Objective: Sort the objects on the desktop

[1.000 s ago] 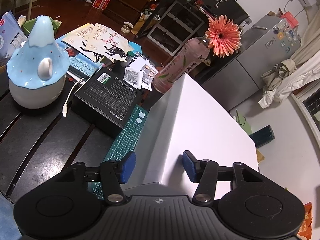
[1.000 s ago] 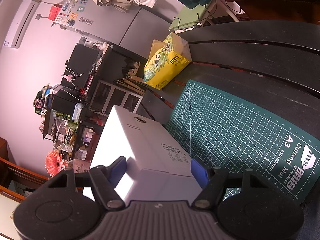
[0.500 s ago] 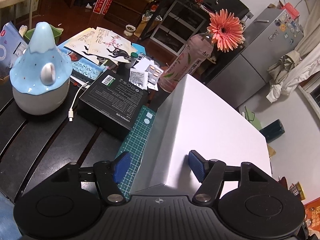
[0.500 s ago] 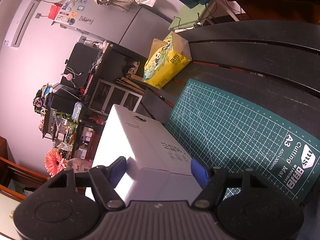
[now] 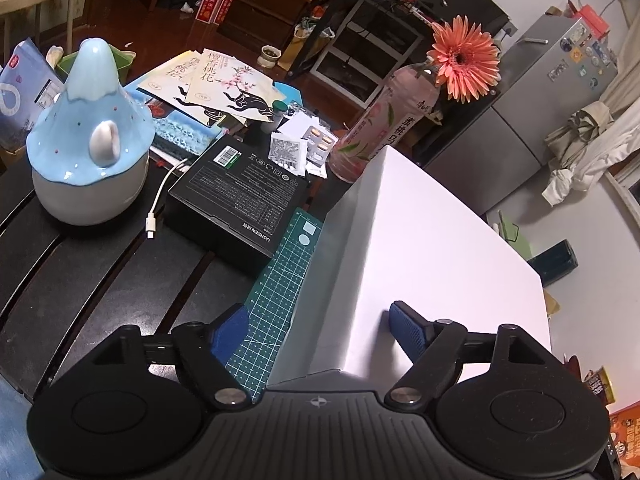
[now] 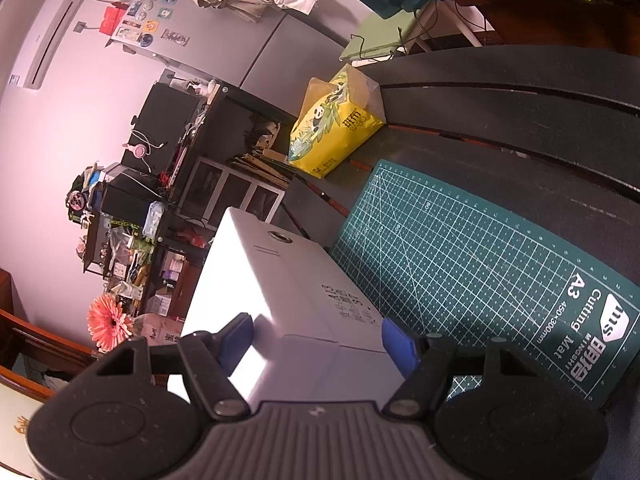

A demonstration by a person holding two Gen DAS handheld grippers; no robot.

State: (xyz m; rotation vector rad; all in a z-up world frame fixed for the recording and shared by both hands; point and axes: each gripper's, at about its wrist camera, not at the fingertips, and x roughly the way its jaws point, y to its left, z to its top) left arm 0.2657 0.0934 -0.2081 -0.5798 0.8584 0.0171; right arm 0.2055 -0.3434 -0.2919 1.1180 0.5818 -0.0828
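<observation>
White box point(image 5: 420, 248) sits clamped in my right gripper point(image 6: 318, 340); my left gripper point(image 5: 318, 326) is opening, pads clear, so I should withdraw it straight, without nudging.

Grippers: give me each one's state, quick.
Left gripper: jaws opening, white box between them, not gripped.
Right gripper: jaws shut on the white box.

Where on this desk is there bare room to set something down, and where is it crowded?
Free: the green cutting mat right of the white box, and the dark tabletop beyond it up to the yellow tissue pack. Also the dark slats in front of the blue ceramic pot. Crowded: around the black box, with booklets, blister packs and the flower bottle.
</observation>
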